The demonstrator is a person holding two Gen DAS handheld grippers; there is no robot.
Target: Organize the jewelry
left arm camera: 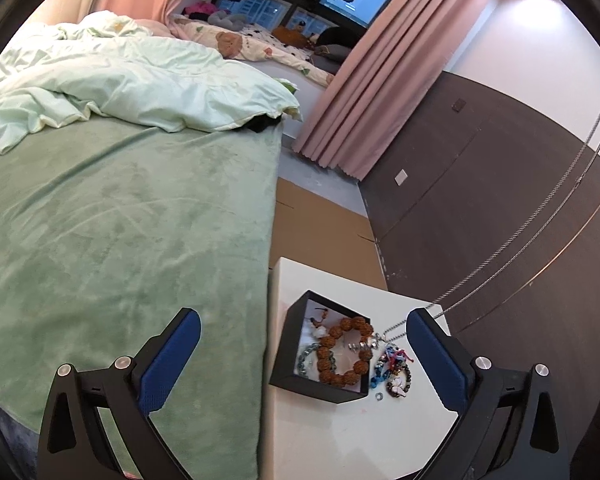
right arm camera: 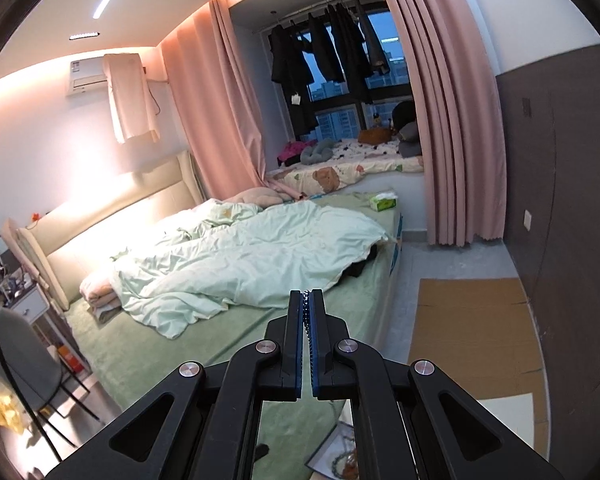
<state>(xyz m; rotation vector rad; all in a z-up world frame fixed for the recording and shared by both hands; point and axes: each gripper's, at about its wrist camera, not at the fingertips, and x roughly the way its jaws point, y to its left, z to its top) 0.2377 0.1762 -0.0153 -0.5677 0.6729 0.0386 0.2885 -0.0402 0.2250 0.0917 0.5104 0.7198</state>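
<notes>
Lower left of the left wrist view, the left gripper (left arm camera: 304, 344) stands wide apart and empty over the green bedspread (left arm camera: 120, 220); between its fingers sits the black tray (left arm camera: 296, 376) on a white table (left arm camera: 340, 432), holding a brown bead bracelet (left arm camera: 344, 350), with beaded bracelets (left arm camera: 392, 368) loose beside its right rim; a silver chain necklace (left arm camera: 540, 236) runs taut from there toward the upper right edge, its long axis diagonal; in the right wrist view, the right gripper (right arm camera: 307, 300) is clamped on that chain, raised clear over the bed; the left is nearer the tray; open floor lies right.
</notes>
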